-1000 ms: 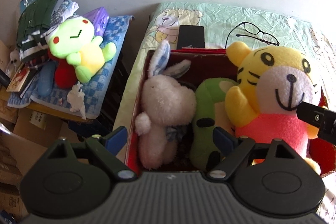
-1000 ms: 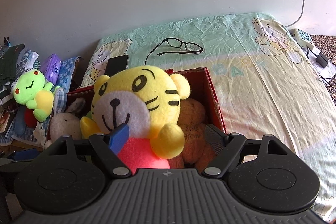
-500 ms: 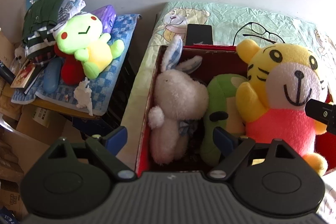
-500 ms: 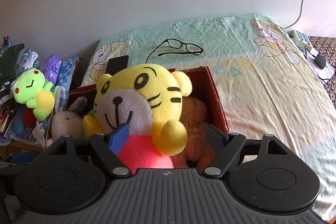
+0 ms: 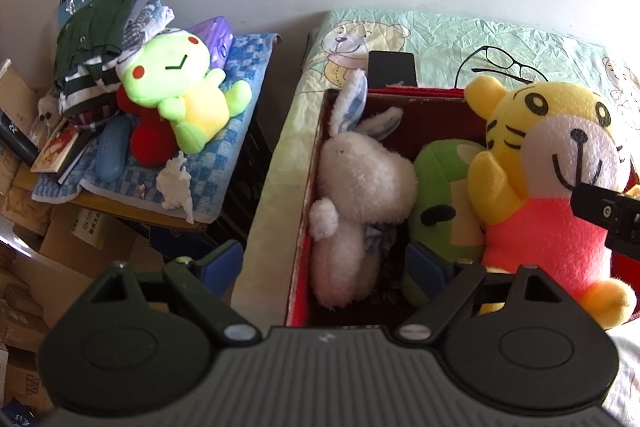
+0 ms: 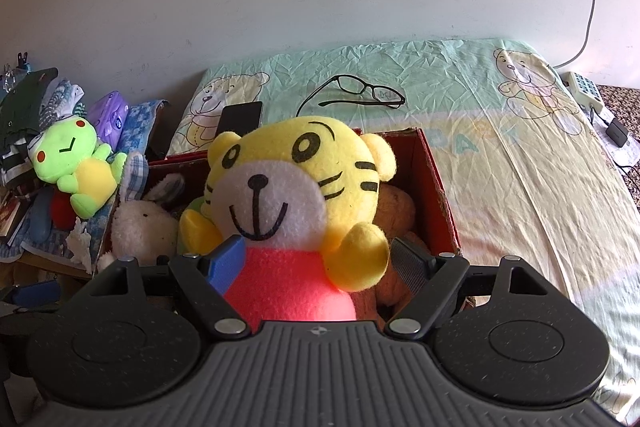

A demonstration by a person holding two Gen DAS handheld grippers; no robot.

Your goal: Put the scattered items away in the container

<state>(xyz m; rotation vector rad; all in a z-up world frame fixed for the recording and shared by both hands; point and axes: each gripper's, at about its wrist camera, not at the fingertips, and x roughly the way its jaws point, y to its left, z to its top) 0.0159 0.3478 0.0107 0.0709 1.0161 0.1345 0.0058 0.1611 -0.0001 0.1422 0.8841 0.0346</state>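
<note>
The right gripper (image 6: 318, 259) has its fingers around the pink body of the yellow tiger plush (image 6: 296, 187); the blue pad presses the toy's left flank, while the ribbed pad on the other side sits just beside a yellow paw, so whether the tiger is truly pinched or only straddled I cannot tell. The toy stands upright over the red cardboard box (image 6: 438, 187), above a brown plush (image 6: 394, 205) packed at the box's right side. The left gripper (image 5: 326, 259) hangs with its fingers spread wide and nothing between the pads, one pad outside the box wall and the other over the box, above a white rabbit plush (image 5: 360, 187) and a green plush (image 5: 440, 211) already lying inside. The step in hand looks like seating the tiger in the box. The next move probably calls for lowering it into the gap between the green and brown toys, then freeing it. One lime-green frog plush (image 5: 180, 95) lies on a checked cloth (image 5: 224, 155) on the side stand, well apart from the box, likely the next item to fetch. Glasses (image 6: 360, 93) and a phone (image 6: 240, 117) rest on the bed sheet (image 6: 500, 163) behind the box.
</note>
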